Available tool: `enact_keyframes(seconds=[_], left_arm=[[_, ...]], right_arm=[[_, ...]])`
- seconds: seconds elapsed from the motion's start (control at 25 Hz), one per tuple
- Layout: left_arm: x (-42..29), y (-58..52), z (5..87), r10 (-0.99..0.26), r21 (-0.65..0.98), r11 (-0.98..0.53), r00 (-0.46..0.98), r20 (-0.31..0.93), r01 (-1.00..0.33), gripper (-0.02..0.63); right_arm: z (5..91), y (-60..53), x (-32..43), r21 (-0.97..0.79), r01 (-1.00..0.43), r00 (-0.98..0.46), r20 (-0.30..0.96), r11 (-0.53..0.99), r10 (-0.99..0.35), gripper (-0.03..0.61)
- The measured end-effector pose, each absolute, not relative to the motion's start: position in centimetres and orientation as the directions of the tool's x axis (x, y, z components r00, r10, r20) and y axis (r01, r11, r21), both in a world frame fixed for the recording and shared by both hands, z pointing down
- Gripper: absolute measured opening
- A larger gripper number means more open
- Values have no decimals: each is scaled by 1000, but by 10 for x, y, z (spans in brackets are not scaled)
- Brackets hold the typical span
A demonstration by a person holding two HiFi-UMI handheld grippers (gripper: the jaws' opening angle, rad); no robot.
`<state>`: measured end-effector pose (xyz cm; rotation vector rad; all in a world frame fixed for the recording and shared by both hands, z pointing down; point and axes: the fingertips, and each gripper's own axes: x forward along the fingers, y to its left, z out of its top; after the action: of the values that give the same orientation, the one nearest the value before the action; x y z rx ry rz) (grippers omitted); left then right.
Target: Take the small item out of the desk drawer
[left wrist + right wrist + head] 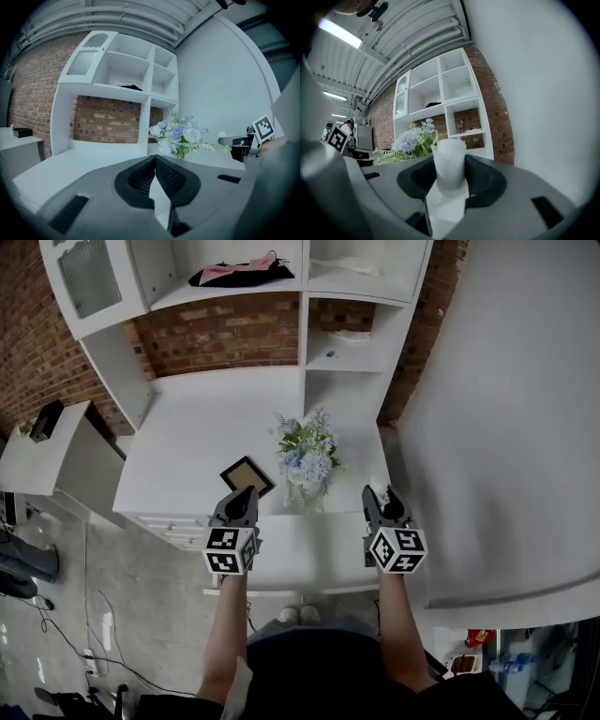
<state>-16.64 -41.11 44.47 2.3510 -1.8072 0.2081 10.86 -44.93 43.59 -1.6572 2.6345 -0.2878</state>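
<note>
1. I see one big white wall (pixel 506 427) on the right; it runs close along the desk's right edge, so there is little room on that side.
2. One white desk (pixel 187 451) sits below me; its left half is bare and open; its front edge lies under both grippers.
3. One white shelf unit (pixel 234 329) stands along the desk's back edge, against the bricks; one black and pink thing (pixel 242 273) lies on a high shelf.
4. One small white table (pixel 37 456) stands near the desk's left edge.
5. There are two grippers; the left gripper (pixel 247 493) hangs over the front of the desk with its fingers pressed together and nothing in them; the right gripper (pixel 380 493) is well apart from it, near the wall side.
6. One bunch of flowers (pixel 305 457) stands between the two grippers, a bit farther back.
7. One picture frame (pixel 247 474) lies just left of the flowers, near the left gripper's tips.
8. One small item (pixel 450 161), a white roll, stands upright, clamped between the right gripper's fingers, up over the desk's front right part.
</note>
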Motion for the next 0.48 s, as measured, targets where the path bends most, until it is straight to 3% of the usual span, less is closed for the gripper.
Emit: enact_keyframes(seconds=[0.48], left_arm=[[-162,-405,444,-938,53,-270,276,209,-961,9]], right_arm=[[429,-440,108,-158,-893,-436,71,422,-897,167]])
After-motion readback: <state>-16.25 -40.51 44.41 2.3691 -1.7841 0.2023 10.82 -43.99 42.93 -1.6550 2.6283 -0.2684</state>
